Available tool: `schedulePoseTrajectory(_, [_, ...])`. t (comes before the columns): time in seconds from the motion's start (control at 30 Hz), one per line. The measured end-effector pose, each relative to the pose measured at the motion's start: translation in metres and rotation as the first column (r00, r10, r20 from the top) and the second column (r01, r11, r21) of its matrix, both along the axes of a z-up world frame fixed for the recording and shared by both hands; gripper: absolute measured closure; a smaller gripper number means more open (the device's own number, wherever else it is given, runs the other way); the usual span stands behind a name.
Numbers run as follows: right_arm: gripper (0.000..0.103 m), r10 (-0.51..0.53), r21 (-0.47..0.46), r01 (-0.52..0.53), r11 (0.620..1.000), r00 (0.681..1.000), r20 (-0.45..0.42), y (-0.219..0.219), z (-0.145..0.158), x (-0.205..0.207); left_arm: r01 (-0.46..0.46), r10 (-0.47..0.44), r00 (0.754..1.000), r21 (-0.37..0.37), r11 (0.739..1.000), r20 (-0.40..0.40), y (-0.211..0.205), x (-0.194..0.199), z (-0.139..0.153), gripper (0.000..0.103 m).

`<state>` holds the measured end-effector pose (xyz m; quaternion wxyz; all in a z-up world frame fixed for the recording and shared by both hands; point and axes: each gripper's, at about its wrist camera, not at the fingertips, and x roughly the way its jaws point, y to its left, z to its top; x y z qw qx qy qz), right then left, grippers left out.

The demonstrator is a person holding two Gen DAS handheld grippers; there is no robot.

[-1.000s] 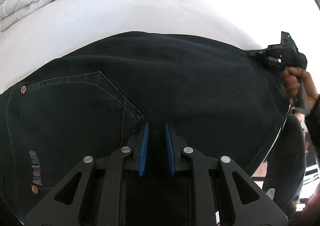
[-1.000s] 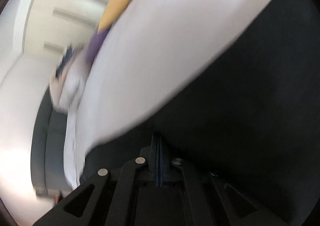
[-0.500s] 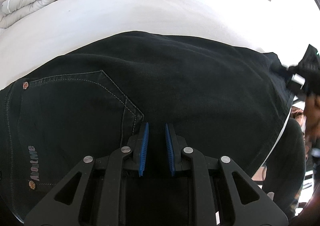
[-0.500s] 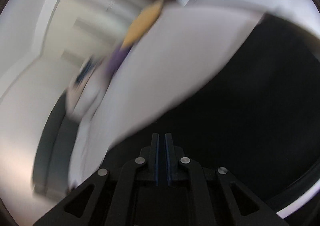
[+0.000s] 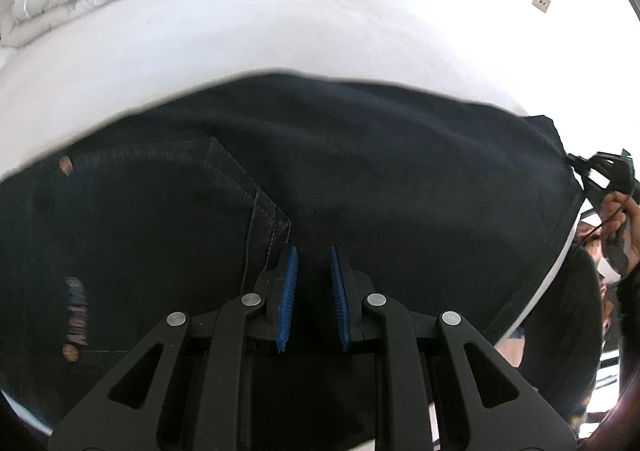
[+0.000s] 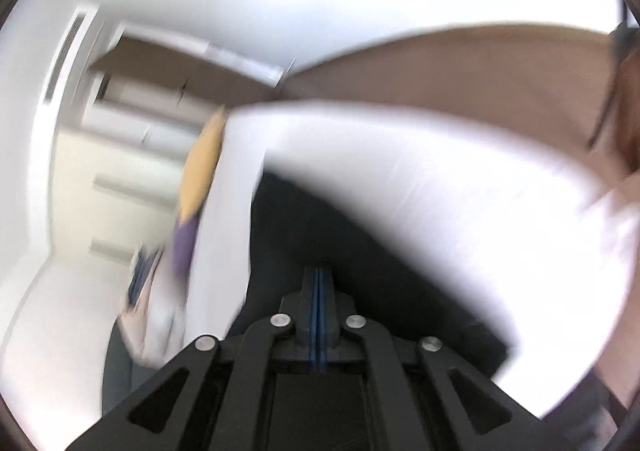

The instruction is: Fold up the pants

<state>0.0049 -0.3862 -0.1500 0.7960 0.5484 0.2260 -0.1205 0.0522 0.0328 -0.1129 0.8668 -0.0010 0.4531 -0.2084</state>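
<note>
Pinching the pants [image 5: 360,179] corner in my clenched right claw [image 6: 319,291], I held my left claw [image 5: 313,283] parted above them on the bed [image 5: 240,35]; most folding remained, I judged.

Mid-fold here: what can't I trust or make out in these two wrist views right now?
- Right wrist view: motion-blurred throughout; the right gripper has its jaws together over the pants, but whether cloth is pinched there is unclear.
- Left wrist view: the lettering on the pants is smeared, unreadable.
- Left wrist view: the left gripper body hides the near waistband.
- Left wrist view: the frame's right edge cuts off the pants' far end.
</note>
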Motion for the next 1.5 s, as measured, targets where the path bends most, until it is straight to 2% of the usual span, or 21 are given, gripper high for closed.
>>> schedulePoseTrajectory(0.07, [0.098, 0.084, 0.017, -0.086, 0.996, 0.992, 0.093, 0.011, 0.013, 0.003, 0.064, -0.061, 0.996, -0.042, 0.997, 0.065, -0.016, 0.0, 0.023, 0.086])
schedulePoseTrajectory(0.13, [0.098, 0.225, 0.024, -0.231, 0.973, 0.963, 0.147, 0.043, 0.023, 0.018, 0.139, -0.136, 0.986, -0.025, 0.99, 0.092, -0.042, 0.007, 0.034, 0.086])
schedulePoseTrajectory(0.2, [0.098, 0.401, 0.043, -0.414, 0.909, 0.9, 0.172, 0.104, 0.021, 0.051, 0.246, -0.245, 0.967, -0.01, 0.969, 0.066, -0.077, 0.023, 0.031, 0.086])
schedulePoseTrajectory(0.23, [0.098, 0.491, 0.06, -0.506, 0.86, 0.855, 0.165, 0.14, 0.014, 0.062, 0.29, -0.29, 0.956, -0.007, 0.957, 0.037, -0.091, 0.034, 0.026, 0.086])
schedulePoseTrajectory(0.33, [0.098, 0.658, 0.108, -0.671, 0.734, 0.741, 0.13, 0.211, -0.009, 0.093, 0.339, -0.338, 0.94, 0.032, 0.94, -0.031, -0.112, 0.068, 0.002, 0.086])
schedulePoseTrajectory(0.37, [0.098, 0.682, 0.114, -0.688, 0.716, 0.725, 0.095, 0.225, -0.019, 0.097, 0.338, -0.337, 0.939, 0.011, 0.941, -0.063, -0.108, 0.081, -0.005, 0.086])
schedulePoseTrajectory(0.43, [0.102, 0.66, 0.182, -0.656, 0.733, 0.75, 0.045, 0.22, -0.047, 0.103, 0.304, -0.308, 0.947, -0.051, 0.951, -0.09, -0.091, 0.099, -0.01, 0.086])
schedulePoseTrajectory(0.47, [0.103, 0.632, 0.225, -0.63, 0.743, 0.771, 0.073, 0.209, -0.057, 0.106, 0.282, -0.291, 0.951, -0.091, 0.955, -0.101, -0.078, 0.107, -0.012, 0.086])
schedulePoseTrajectory(0.53, [0.103, 0.578, 0.223, -0.583, 0.781, 0.81, 0.098, 0.186, -0.059, 0.107, 0.243, -0.262, 0.958, -0.164, 0.956, -0.112, -0.046, 0.119, -0.018, 0.086])
schedulePoseTrajectory(0.67, [0.103, 0.451, 0.186, -0.455, 0.871, 0.89, 0.069, 0.119, -0.054, 0.104, 0.158, -0.228, 0.963, -0.383, 0.91, -0.145, 0.02, 0.132, -0.036, 0.089])
schedulePoseTrajectory(0.73, [0.103, 0.392, 0.173, -0.399, 0.9, 0.917, 0.075, 0.092, -0.055, 0.101, 0.127, -0.203, 0.969, -0.423, 0.897, -0.14, 0.044, 0.135, -0.038, 0.092])
schedulePoseTrajectory(0.77, [0.103, 0.363, 0.157, -0.371, 0.915, 0.929, 0.077, 0.084, -0.053, 0.095, 0.118, -0.191, 0.973, -0.43, 0.895, -0.13, 0.055, 0.135, -0.037, 0.092])
schedulePoseTrajectory(0.83, [0.103, 0.32, 0.113, -0.325, 0.939, 0.946, 0.058, 0.058, -0.049, 0.084, 0.103, -0.154, 0.983, -0.394, 0.913, -0.1, 0.073, 0.132, -0.038, 0.092])
schedulePoseTrajectory(0.9, [0.103, 0.291, 0.072, -0.294, 0.953, 0.956, 0.045, 0.05, -0.044, 0.092, 0.066, -0.104, 0.991, -0.375, 0.925, -0.084, 0.097, 0.131, -0.037, 0.092])
schedulePoseTrajectory(0.93, [0.103, 0.278, 0.066, -0.281, 0.957, 0.959, 0.045, 0.041, -0.039, 0.076, 0.053, -0.087, 0.993, -0.372, 0.927, -0.076, 0.108, 0.126, -0.037, 0.092])
schedulePoseTrajectory(1.1, [0.103, 0.187, 0.04, -0.188, 0.981, 0.982, 0.008, 0.006, -0.028, 0.059, -0.067, 0.068, 0.998, -0.381, 0.922, -0.012, 0.195, 0.116, -0.028, 0.092])
schedulePoseTrajectory(1.13, [0.103, 0.169, 0.031, -0.168, 0.985, 0.986, -0.009, -0.011, -0.023, 0.052, -0.104, 0.113, 0.994, -0.359, 0.927, 0.003, 0.217, 0.115, -0.027, 0.092])
schedulePoseTrajectory(1.23, [0.097, 0.139, -0.048, -0.142, 0.989, 0.989, -0.056, 0.0, 0.005, 0.036, -0.189, 0.217, 0.975, -0.332, 0.924, 0.049, 0.268, 0.103, -0.01, 0.092])
schedulePoseTrajectory(1.33, [0.097, 0.222, -0.068, -0.222, 0.973, 0.975, -0.017, 0.024, 0.025, 0.026, -0.232, 0.274, 0.954, -0.28, 0.931, 0.12, 0.298, 0.08, 0.014, 0.092])
schedulePoseTrajectory(1.4, [0.096, 0.304, -0.059, -0.303, 0.951, 0.952, 0.017, 0.06, 0.031, 0.024, -0.245, 0.287, 0.949, -0.264, 0.933, 0.132, 0.299, 0.064, 0.025, 0.092])
schedulePoseTrajectory(1.5, [0.096, 0.502, -0.015, -0.502, 0.865, 0.865, 0.025, 0.161, 0.021, 0.071, -0.188, 0.228, 0.968, -0.292, 0.938, 0.109, 0.267, 0.044, 0.025, 0.092])
